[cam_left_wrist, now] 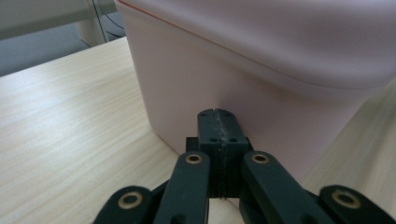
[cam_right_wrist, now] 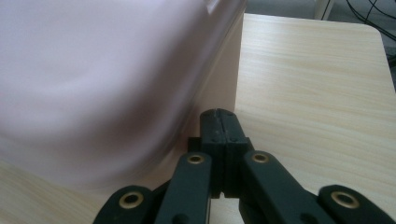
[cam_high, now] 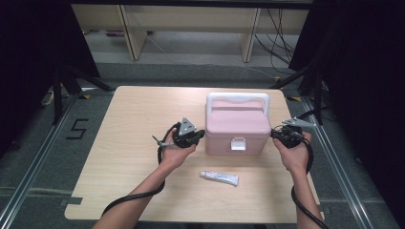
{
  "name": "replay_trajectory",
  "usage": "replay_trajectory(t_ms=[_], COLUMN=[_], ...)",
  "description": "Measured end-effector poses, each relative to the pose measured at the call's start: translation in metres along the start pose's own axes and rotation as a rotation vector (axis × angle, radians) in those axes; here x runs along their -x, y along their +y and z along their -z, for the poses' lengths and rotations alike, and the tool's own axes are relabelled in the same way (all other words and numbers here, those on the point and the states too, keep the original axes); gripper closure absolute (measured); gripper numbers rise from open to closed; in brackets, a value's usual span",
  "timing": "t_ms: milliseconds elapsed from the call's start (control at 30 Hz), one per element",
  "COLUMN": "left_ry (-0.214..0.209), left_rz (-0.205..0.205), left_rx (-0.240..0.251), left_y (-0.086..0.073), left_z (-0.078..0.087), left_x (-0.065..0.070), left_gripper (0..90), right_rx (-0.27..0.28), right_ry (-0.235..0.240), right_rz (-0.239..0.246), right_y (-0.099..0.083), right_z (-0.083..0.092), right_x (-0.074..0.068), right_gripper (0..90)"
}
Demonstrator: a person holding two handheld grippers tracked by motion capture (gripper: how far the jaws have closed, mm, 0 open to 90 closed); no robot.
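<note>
Box: pink storage box (cam_high: 237, 125) with a white carry handle (cam_high: 237, 98) and a white front latch (cam_high: 238, 143), standing upright right of the table's (cam_high: 129, 119) centre, lid down
Tube: small white tube (cam_high: 219, 178) lies flat on the table in front of the box, apart from it and from both hands
Left gripper: left gripper (cam_high: 199, 135) comes in at the box's left side wall; in the left gripper view its jaws are pressed together with nothing between them, tips at or just short of the pink wall (cam_left_wrist: 196, 79) near its base, contact too close to call
Right gripper: right gripper (cam_high: 274, 135) mirrors it at the box's right side; jaws likewise closed and empty in the right gripper view, tips low beside the box's corner (cam_right_wrist: 224, 70)
Step in hand: looks like bracing the box from both sides with closed tips, to steady or shift it
Doing it well: press evenly and opposite each other, so the box does not swivel; keep contact low on the walls, below the lid seam, to avoid tipping
Watch: smooth plastic on a smooth table may skid; a one-sided push would turn the latch away from the person
Clearance: keep the tube out of the box's path if it slides forward
</note>
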State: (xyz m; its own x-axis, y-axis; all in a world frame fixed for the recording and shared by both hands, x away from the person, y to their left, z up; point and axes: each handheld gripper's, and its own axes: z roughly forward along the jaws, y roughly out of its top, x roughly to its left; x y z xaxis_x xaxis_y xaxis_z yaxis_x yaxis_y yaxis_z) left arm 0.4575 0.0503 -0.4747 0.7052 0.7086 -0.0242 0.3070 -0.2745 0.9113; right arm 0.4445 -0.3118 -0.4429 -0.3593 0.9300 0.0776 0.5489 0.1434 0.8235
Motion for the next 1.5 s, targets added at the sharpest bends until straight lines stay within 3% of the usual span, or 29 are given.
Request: replay_trajectory(t_ms=[33,67,233,267,300,333,433,467,500,533,600,667,700,733,767,800,967,1000,1033,1100,1300,1400,1467,1500], left_ry=[-0.001,-0.002,-0.030,-0.032,-0.032,-0.038,-0.062,-0.071,-0.079,-0.075,-0.081,-0.094,-0.093,-0.098,-0.096,-0.106,-0.111,-0.110,-0.110,-0.109,-0.103,-0.106,-0.079,-0.077], left_rz=[-0.003,-0.011,-0.030,-0.035,-0.033,-0.043,-0.062,-0.069,-0.077,-0.078,-0.080,-0.080,-0.080,-0.079,-0.079,-0.075,-0.096,-0.101,-0.101,-0.092,-0.094,-0.096,-0.112,-0.084], left_rx=[0.000,-0.003,-0.007,-0.011,-0.010,-0.015,-0.021,-0.016,-0.016,-0.018,-0.013,-0.009,-0.008,-0.005,-0.006,-0.006,-0.010,-0.012,-0.012,-0.008,-0.004,0.011,0.004,0.014], left_y=[0.000,0.000,0.001,0.001,0.001,0.001,0.000,0.000,-0.001,-0.002,-0.003,-0.004,-0.005,-0.006,-0.006,-0.006,-0.006,-0.006,-0.006,-0.006,-0.007,-0.007,-0.006,-0.006], left_z=[0.000,0.000,0.001,0.001,0.001,0.002,0.004,0.005,0.006,0.008,0.010,0.011,0.012,0.012,0.012,0.013,0.014,0.014,0.014,0.014,0.014,0.014,0.016,0.017], left_x=[0.000,0.000,0.000,0.001,0.003,0.005,0.013,0.015,0.020,0.023,0.026,0.029,0.031,0.032,0.034,0.035,0.038,0.038,0.038,0.039,0.040,0.038,0.036,0.034], left_gripper=[90.0,90.0,90.0,90.0,90.0,90.0,90.0,90.0,90.0,90.0,90.0,90.0,90.0,90.0,90.0,90.0,90.0,90.0,90.0,90.0,90.0,89.7,78.0,72.0], right_rx=[-0.007,-0.002,0.014,0.010,0.006,0.003,0.008,0.017,0.019,0.030,0.026,0.028,0.018,0.020,0.016,0.018,0.016,0.017,0.017,0.020,0.011,0.014,0.020,0.027], right_ry=[0.007,0.005,0.008,0.005,0.028,0.021,0.011,0.018,0.013,0.011,0.003,0.027,-0.002,0.000,-0.006,-0.010,-0.024,-0.017,-0.017,-0.037,-0.034,-0.042,-0.065,-0.069], right_rz=[-0.034,-0.036,0.001,-0.024,-0.006,-0.057,-0.007,-0.016,-0.066,-0.025,-0.042,-0.020,-0.046,-0.012,-0.042,-0.015,-0.014,-0.054,-0.054,-0.004,-0.021,0.004,0.003,0.006], right_y=[0.000,-0.001,-0.004,-0.005,-0.006,-0.008,-0.013,-0.016,-0.018,-0.021,-0.026,-0.030,-0.031,-0.032,-0.033,-0.033,-0.033,-0.033,-0.033,-0.034,-0.033,-0.032,-0.032,-0.032], right_z=[0.000,0.001,0.004,0.004,0.006,0.009,0.016,0.020,0.023,0.026,0.033,0.039,0.042,0.045,0.045,0.047,0.047,0.047,0.047,0.048,0.048,0.048,0.049,0.050], right_x=[-0.003,-0.003,-0.001,-0.004,-0.001,-0.005,0.000,0.000,-0.004,0.001,-0.001,-0.002,-0.005,-0.002,-0.004,-0.002,-0.001,-0.004,-0.004,-0.001,-0.002,-0.001,0.000,0.000], right_gripper=[90.0,90.0,90.0,90.0,90.0,90.0,90.0,90.0,90.0,90.0,90.0,90.0,90.0,90.0,90.0,90.0,90.0,90.0,90.0,90.0,90.0,90.0,90.0,87.5])
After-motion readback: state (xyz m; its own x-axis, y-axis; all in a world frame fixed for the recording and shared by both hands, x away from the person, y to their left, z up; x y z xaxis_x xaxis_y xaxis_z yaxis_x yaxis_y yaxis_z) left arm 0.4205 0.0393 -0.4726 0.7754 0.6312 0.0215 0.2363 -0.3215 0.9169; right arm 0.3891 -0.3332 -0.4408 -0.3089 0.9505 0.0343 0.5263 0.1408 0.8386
